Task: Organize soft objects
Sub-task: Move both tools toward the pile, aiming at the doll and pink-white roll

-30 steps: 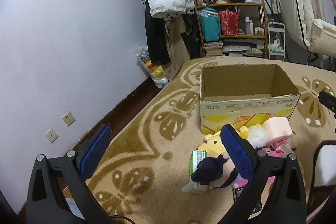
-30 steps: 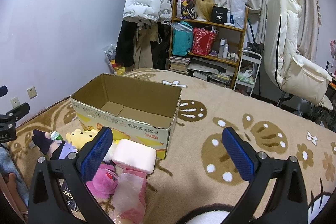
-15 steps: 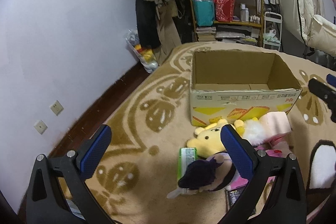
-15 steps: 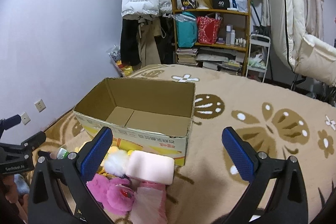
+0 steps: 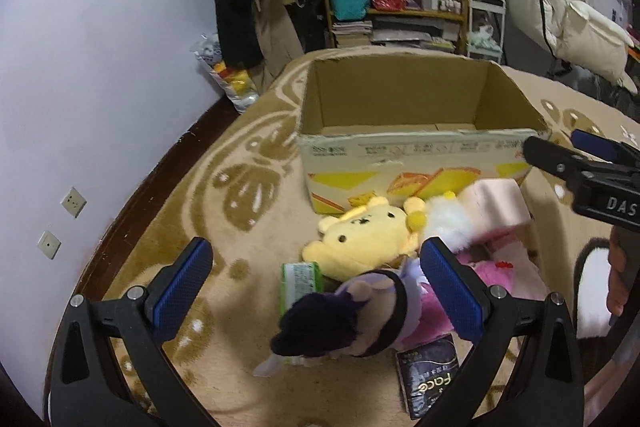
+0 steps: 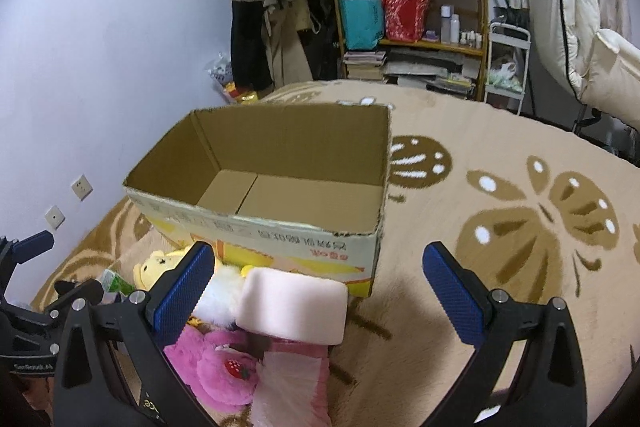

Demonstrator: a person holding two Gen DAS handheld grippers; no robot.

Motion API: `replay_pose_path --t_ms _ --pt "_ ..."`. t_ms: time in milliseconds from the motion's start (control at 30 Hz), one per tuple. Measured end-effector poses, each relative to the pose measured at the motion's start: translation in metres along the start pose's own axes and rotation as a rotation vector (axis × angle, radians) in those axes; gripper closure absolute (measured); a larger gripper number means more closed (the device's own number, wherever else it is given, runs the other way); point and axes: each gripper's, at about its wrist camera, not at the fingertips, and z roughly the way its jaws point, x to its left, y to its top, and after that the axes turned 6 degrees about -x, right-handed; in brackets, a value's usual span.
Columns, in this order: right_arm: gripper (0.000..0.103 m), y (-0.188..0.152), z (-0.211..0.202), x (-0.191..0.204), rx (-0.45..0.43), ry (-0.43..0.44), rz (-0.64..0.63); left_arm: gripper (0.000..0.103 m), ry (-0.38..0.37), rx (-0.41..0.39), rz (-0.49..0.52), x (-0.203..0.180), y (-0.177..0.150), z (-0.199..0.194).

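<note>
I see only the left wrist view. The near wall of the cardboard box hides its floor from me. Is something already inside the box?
Observer: No. The right wrist view looks down into the cardboard box, and its floor is bare.
Operator: Under the pink block I see only a little pink. What lies there?
Observer: A pink plush with a strawberry on it, lying on the carpet below the pink block.
Operator: Is the right gripper holding something?
Observer: No. The right gripper is open, with nothing between its fingers; the pink block shows behind the gap.
</note>
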Motion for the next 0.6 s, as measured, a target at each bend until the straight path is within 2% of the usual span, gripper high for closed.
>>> replay_pose_path --t_ms 600 --pt "0.000 -0.019 0.040 -0.004 0.165 0.011 0.027 0.000 -0.089 0.160 0.045 -0.019 -0.019 0.034"
